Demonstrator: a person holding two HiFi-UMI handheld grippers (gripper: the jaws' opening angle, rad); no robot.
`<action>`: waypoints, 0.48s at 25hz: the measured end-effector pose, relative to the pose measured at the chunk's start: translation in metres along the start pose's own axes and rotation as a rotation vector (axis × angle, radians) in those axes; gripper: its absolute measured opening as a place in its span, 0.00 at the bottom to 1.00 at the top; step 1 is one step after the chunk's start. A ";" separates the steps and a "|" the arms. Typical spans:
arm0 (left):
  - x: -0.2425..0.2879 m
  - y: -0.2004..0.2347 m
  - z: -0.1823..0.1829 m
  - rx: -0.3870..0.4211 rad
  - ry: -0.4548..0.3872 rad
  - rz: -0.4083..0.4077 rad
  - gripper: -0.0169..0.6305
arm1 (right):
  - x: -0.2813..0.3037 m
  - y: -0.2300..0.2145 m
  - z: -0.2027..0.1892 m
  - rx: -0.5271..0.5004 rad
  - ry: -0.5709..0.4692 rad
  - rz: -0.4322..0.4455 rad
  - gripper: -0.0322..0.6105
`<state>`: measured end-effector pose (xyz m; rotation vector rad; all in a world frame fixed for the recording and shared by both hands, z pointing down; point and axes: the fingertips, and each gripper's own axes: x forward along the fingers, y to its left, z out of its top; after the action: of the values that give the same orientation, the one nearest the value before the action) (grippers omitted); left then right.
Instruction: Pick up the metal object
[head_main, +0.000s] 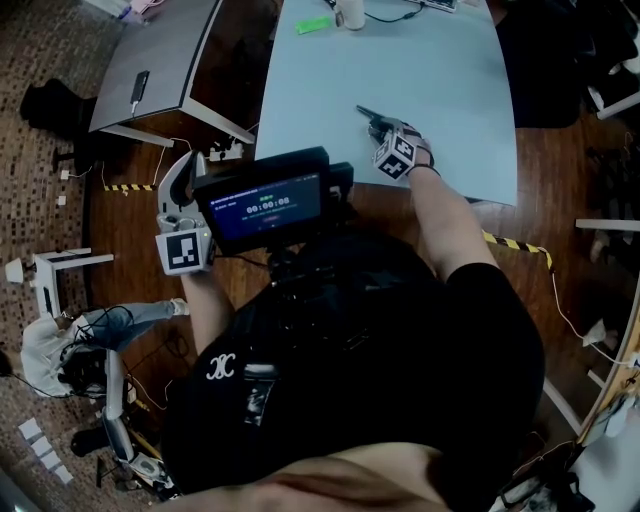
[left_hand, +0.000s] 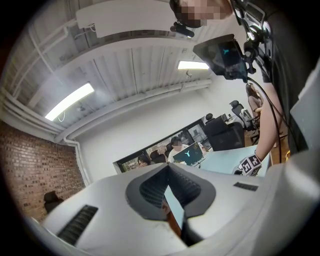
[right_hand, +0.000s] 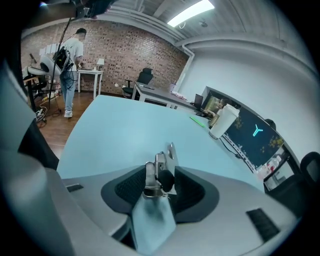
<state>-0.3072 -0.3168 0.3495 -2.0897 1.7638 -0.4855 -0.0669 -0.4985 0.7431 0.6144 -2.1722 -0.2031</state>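
Metal object (right_hand: 159, 167) clamped in right gripper (right_hand: 161, 182) jaws, over pale blue table (right_hand: 125, 130); left gripper (left_hand: 168, 167) pinched together on nothing (aimed at ceiling, off table); screen (head_main: 265, 208) timer reads 00:00:08.

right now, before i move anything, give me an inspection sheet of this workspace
surface: light blue table, mostly bare
job's things: metal object held over the table
clutter: white cup and green item at the far edge
grippers: right gripper jaws shut on the metal object; left gripper jaws together, empty, off the table, pointing up
cables: cable by the cup; floor cables at left
surroundings: grey desk, brick wall, person standing
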 end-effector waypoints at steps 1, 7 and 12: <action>0.000 0.000 0.000 -0.003 0.003 0.001 0.02 | 0.000 0.000 0.000 -0.011 0.002 0.002 0.29; 0.000 -0.002 -0.001 -0.005 0.008 0.000 0.02 | -0.002 -0.007 0.000 -0.059 0.006 -0.035 0.16; 0.001 -0.003 -0.003 -0.003 0.011 -0.007 0.02 | -0.007 -0.006 0.002 -0.082 -0.009 -0.045 0.12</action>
<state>-0.3062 -0.3171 0.3535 -2.1002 1.7645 -0.4971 -0.0630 -0.5003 0.7344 0.6179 -2.1489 -0.3180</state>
